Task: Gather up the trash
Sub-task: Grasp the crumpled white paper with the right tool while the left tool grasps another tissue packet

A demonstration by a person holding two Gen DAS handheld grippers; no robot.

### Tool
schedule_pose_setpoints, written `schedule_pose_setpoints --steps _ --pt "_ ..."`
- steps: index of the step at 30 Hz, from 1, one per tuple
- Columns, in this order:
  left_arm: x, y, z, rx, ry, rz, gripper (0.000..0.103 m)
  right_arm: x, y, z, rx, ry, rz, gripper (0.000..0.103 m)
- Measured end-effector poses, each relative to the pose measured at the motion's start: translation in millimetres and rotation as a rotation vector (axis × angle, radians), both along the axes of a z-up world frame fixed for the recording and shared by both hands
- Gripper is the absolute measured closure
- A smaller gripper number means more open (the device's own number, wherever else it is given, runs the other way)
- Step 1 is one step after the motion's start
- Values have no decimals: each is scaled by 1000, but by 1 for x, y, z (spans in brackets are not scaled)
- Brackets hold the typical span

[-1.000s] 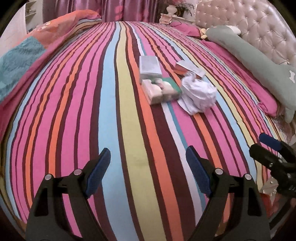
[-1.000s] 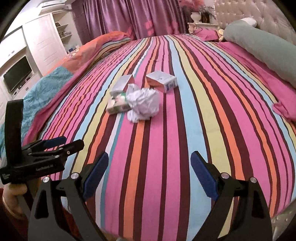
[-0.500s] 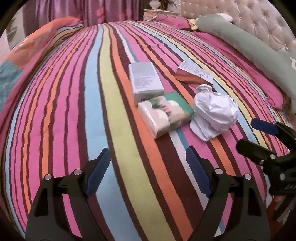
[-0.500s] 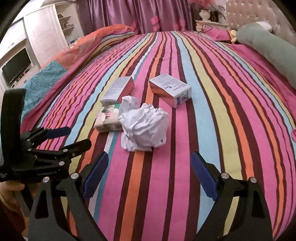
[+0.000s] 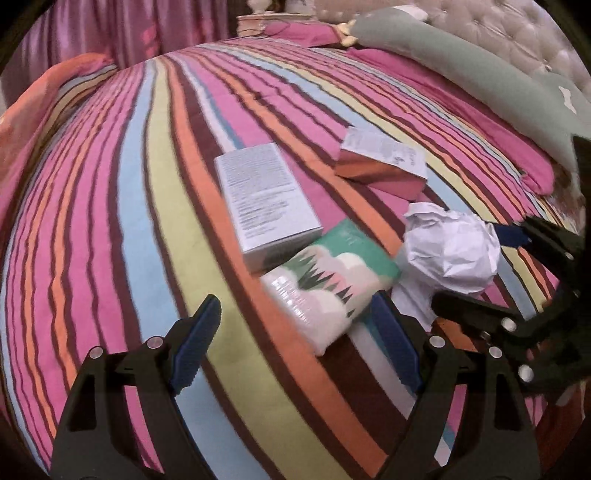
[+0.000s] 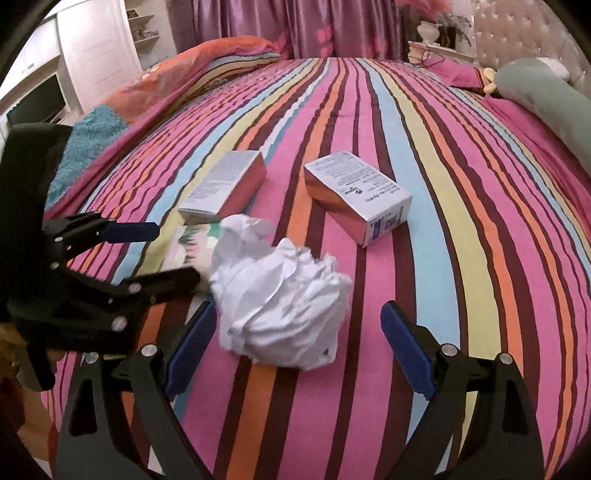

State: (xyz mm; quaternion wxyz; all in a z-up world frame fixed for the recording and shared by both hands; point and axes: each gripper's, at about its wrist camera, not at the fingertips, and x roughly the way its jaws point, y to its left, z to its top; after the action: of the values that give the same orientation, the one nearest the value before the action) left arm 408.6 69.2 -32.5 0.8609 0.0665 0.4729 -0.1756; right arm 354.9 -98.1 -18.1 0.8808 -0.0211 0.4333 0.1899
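Observation:
Trash lies on the striped bedspread point(image 5: 110, 221): a crumpled white paper ball point(image 6: 280, 306) point(image 5: 450, 251), a green-and-white tissue pack point(image 5: 332, 284) point(image 6: 192, 247), a grey box point(image 5: 262, 195) point(image 6: 225, 184) and a silvery pink box point(image 6: 358, 195) point(image 5: 380, 162). My left gripper point(image 5: 295, 339) is open, its jaws just short of the tissue pack. My right gripper point(image 6: 295, 347) is open, with the paper ball right in front of its jaws. Each gripper shows in the other's view: the right point(image 5: 509, 280), the left point(image 6: 122, 258).
A long green pillow point(image 5: 480, 77) and pink pillows lie along the tufted headboard point(image 6: 517, 33) at the right. An orange and teal quilt point(image 6: 110, 110) is bunched at the far left. A white cabinet with a TV point(image 6: 37, 99) stands beyond the bed.
Both grippers have moved forward over the bed toward the trash pile, which now looks much larger and closer. Both stayed open. The trash has not moved.

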Motion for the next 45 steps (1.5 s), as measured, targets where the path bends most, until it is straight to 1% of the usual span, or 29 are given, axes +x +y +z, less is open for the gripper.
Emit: schedule_pose_setpoints --steps 2,5,8,11,13,14,16,18,20,22,23,24,25,26,27,29,31,34,37,39,41,42,44,45 --pt "3 -2 -3 10 0 -6 22 5 -2 -2 -7 3 -4 17" --pt "10 -1 -7 -33 26 -16 22 9 -6 -1 0 -4 -3 17" --pt "12 -3 -7 -47 33 -18 22 11 -8 1 3 -13 3 18" --pt "13 -10 -8 -42 40 -17 22 15 -13 2 10 -17 3 18" --pt "13 -15 -10 -37 53 -36 22 18 -18 4 19 -20 -5 18" --pt "13 -18 -12 -27 55 -45 22 22 -21 5 27 -12 -11 18" --pt "12 -27 -15 34 42 -75 22 29 -25 4 45 19 -7 18" --pt "12 -35 -16 84 27 -96 22 38 -26 2 86 75 12 18" --pt "14 -41 -17 105 17 -114 22 41 -23 2 112 108 26 17" --pt "16 -46 -18 120 11 -125 22 43 -18 0 116 126 34 17" --pt "18 -47 -18 127 8 -125 23 43 -14 -1 108 126 36 17" --pt "19 -48 -18 127 9 -122 28 43 -10 -1 88 119 34 18" --pt "19 -49 -17 117 11 -118 31 42 -8 -2 68 112 29 20" --pt "18 -49 -17 114 10 -108 34 40 -6 -1 65 107 28 33" --pt "16 -49 -16 118 8 -100 35 39 -6 0 91 116 30 44" --pt "14 -48 -16 109 5 -83 36 35 -7 5 100 111 17 48" --pt "14 -45 -17 74 23 -60 36 30 -12 7 111 110 15 49" --pt "13 -39 -12 25 28 -34 37 24 -23 9 99 95 -3 51" --pt "6 -44 -12 40 18 -45 41 21 -40 9 132 95 -45 52" --pt "1 -46 -11 33 8 -31 42 19 -53 10 168 102 -77 52" --pt "-4 -44 -10 -3 3 -4 43 17 -63 11 187 102 -99 52" --pt "-8 -41 -9 -38 9 9 43 15 -67 13 189 99 -105 52" --pt "-15 -36 -8 -80 11 32 43 10 -71 13 190 95 -113 52" --pt "-17 -37 -8 -88 15 36 43 7 -73 13 195 96 -116 52"
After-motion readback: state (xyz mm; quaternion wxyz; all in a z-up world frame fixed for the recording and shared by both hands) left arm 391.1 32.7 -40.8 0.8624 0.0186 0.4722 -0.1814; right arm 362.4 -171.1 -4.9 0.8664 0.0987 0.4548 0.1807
